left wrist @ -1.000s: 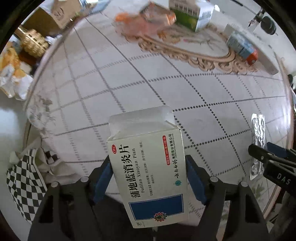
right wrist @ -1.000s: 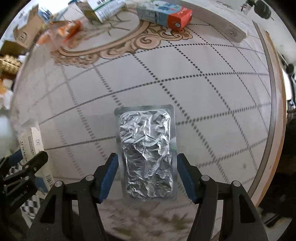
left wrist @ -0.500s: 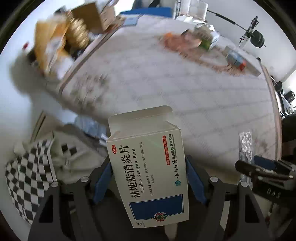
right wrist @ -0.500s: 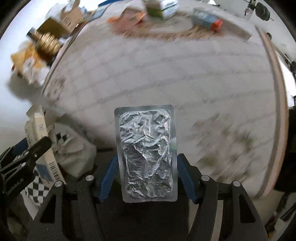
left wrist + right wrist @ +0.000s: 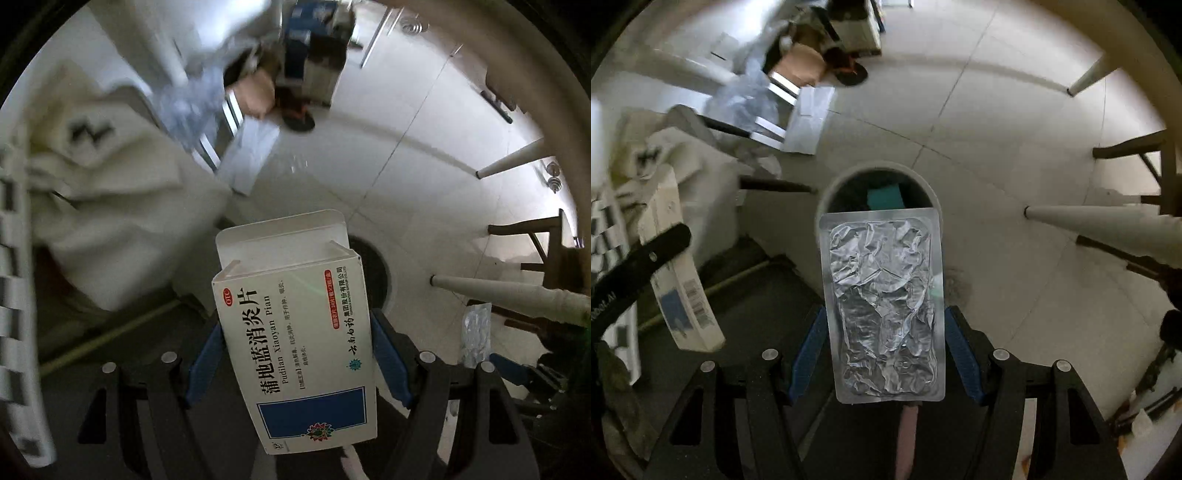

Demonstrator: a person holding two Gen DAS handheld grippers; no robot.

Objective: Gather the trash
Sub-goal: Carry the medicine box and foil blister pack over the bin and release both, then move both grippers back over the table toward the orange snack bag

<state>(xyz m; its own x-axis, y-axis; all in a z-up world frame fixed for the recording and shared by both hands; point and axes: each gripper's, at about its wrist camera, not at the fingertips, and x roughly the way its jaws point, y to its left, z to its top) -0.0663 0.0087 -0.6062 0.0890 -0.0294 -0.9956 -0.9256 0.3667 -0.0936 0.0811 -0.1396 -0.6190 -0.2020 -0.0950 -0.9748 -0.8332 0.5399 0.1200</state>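
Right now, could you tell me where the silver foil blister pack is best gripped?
Across its two long edges near the lower end, coming from behind along its length, as the right gripper does: the silver foil blister pack is flat, thin and narrow enough to fit between the fingers.

We observed a floor [image 5: 1015, 155] of large pale glossy tiles with thin dark grout lines. White tapered furniture legs [image 5: 1100, 225] reached in from the right, near dark wooden chair rails [image 5: 1126, 146]. A cream cloth [image 5: 122, 206] hung at the left. Cardboard boxes [image 5: 805, 62] and flat white panels [image 5: 809, 122] lay on the floor at the far side. We recorded brighter light on the far tiles and shadow close by.
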